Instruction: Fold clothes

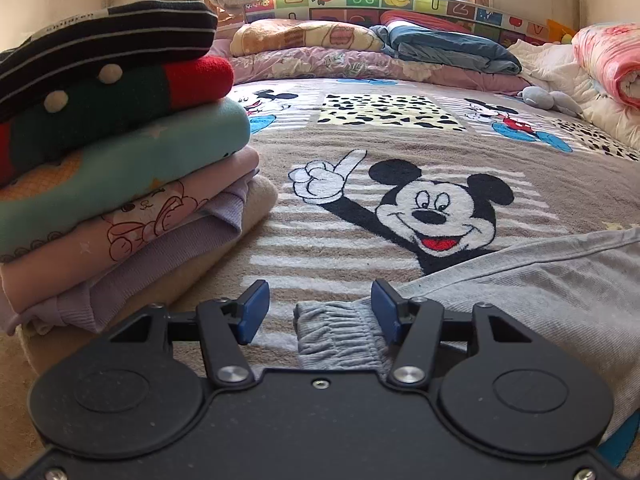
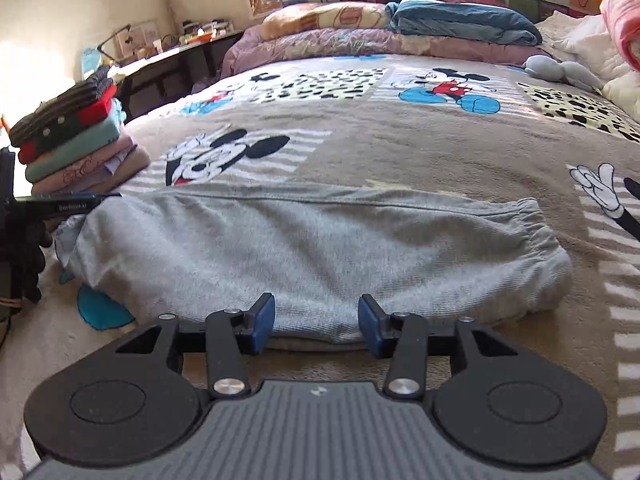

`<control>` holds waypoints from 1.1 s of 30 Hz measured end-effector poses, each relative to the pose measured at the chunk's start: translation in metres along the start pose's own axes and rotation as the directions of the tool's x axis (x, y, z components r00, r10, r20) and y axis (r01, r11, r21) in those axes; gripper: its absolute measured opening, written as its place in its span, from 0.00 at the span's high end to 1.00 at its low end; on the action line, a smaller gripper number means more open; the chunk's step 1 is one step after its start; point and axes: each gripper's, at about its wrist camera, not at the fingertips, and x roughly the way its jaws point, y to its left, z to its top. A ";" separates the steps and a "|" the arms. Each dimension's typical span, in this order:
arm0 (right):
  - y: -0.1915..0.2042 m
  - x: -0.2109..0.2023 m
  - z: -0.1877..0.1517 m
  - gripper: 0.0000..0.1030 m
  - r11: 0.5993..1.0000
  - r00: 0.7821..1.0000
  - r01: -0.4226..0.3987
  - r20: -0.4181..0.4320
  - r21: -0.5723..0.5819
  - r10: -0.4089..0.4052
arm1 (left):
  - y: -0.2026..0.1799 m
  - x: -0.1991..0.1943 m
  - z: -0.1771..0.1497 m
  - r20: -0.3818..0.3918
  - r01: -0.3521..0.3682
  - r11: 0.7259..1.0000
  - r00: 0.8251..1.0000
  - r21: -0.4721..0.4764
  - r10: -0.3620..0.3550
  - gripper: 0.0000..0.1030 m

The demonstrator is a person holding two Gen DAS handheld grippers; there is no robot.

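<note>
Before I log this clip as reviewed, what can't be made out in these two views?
- Grey sweatpants: the near edge runs under the right gripper in the right wrist view; in the left wrist view the left gripper body covers part of the cuff.
- Stack of folded clothes: cut off by the left edge in the left wrist view, so its full width is unseen.
- Shelf clutter: too small and washed out.
</note>
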 end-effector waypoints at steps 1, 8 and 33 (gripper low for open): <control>0.001 -0.004 0.000 0.53 1.000 1.000 0.003 0.015 -0.009 -0.003 | 0.003 -0.002 0.000 0.003 0.007 1.000 1.000 -0.013 -0.007 0.46; 0.016 0.000 0.008 0.52 0.997 1.000 0.008 0.019 -0.071 -0.007 | 0.035 -0.013 0.002 0.024 0.092 0.980 0.996 -0.174 -0.089 0.46; 0.124 0.127 0.080 0.97 0.807 0.978 -0.197 -0.164 -0.557 0.125 | 0.003 -0.064 -0.025 0.078 0.262 0.890 0.947 0.372 -0.312 0.95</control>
